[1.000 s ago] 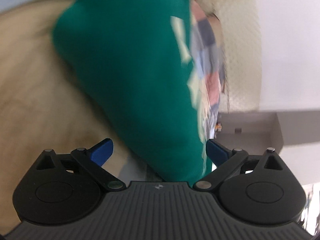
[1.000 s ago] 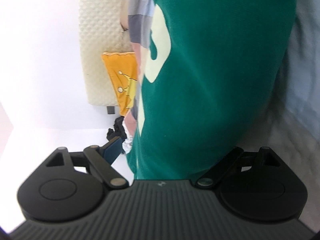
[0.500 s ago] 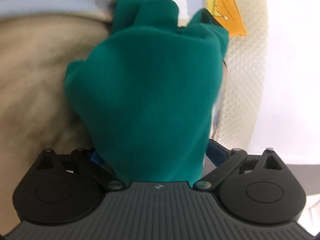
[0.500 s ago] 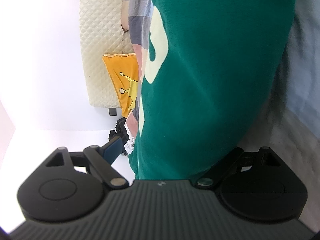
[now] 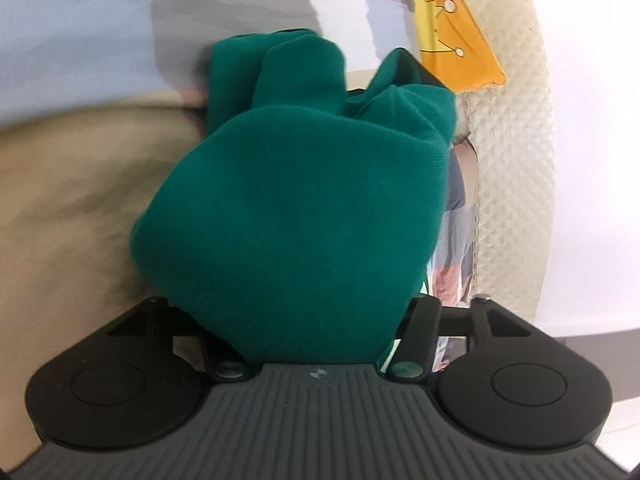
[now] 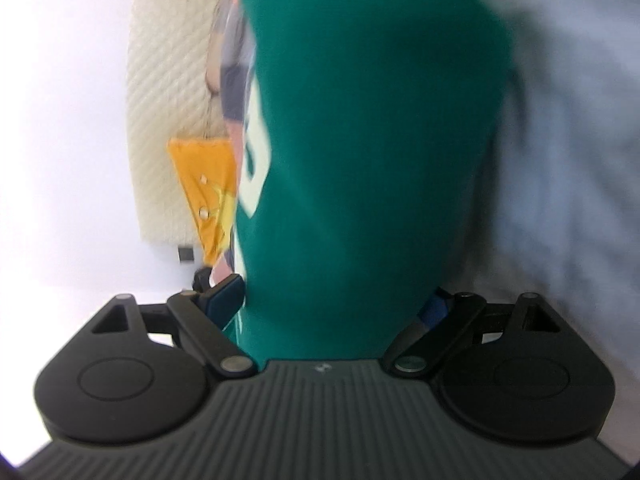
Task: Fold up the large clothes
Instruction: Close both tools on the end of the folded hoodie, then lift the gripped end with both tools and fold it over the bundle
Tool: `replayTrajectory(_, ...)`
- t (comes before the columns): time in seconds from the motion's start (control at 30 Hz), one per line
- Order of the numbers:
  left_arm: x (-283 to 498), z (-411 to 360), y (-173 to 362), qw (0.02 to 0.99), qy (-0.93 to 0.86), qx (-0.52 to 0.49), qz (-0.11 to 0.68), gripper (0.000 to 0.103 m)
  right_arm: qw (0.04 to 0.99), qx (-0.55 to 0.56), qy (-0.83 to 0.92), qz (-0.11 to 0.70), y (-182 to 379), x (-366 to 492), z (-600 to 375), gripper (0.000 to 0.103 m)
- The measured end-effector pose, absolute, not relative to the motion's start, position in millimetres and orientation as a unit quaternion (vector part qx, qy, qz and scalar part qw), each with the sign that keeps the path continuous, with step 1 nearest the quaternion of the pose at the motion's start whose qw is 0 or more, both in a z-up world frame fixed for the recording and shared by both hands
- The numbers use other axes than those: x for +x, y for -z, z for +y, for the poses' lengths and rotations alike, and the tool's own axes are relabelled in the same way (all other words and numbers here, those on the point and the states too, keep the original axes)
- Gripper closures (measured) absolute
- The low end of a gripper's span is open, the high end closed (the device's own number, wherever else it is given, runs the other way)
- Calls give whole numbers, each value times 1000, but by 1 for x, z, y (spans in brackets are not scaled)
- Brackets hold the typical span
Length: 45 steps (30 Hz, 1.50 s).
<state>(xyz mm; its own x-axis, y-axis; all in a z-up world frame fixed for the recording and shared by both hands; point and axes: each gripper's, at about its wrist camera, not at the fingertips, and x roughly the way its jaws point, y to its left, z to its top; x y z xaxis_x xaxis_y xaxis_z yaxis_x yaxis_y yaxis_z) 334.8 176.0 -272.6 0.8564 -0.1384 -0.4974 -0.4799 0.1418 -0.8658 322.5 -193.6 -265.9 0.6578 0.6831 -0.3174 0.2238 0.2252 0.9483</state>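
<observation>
Green garment (image 5: pixel 296 208) is bulging out between the jaws of our left gripper (image 5: pixel 316 320), bunched into a rounded wad that is hiding both fingertips; those jaws are closing on it with the cloth between them, though we cannot tell whether the pads are pressing yet. We are tilting this gripper downward over a tan surface (image 5: pixel 68 200). Through our right gripper (image 6: pixel 332 304), the same green garment (image 6: pixel 368 140) is running straight ahead between widely spread jaws, its blue fingertips (image 6: pixel 226 296) showing at either edge of the cloth. An orange cloth (image 6: pixel 204 192) is hanging off to the left.
</observation>
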Motion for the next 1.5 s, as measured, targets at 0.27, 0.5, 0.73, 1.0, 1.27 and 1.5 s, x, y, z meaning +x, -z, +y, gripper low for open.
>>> replayTrajectory(0.27, 321, 188, 272, 735, -110, -624, 242, 50, 709, 575, -143, 384, 259, 337, -195, 11)
replayTrajectory(0.5, 323, 195, 272, 734, -106, -625, 246, 49, 711, 583, -111, 377, 261, 346, -191, 7)
replayTrajectory(0.73, 310, 213, 286, 691, -97, -673, 244, 22, 709, 594, -115, 361, 267, 357, -190, 4)
replayTrajectory(1.0, 319, 209, 298, 684, -106, -680, 240, 12, 715, 587, -125, 358, 267, 346, -193, 17)
replayTrajectory(1.27, 315, 210, 278, 709, -102, -658, 231, 53, 720, 585, -156, 339, 262, 350, -190, 46)
replayTrajectory(1.5, 297, 196, 247, 757, -106, -613, 201, 61, 728, 577, -202, 310, 243, 336, -196, 54)
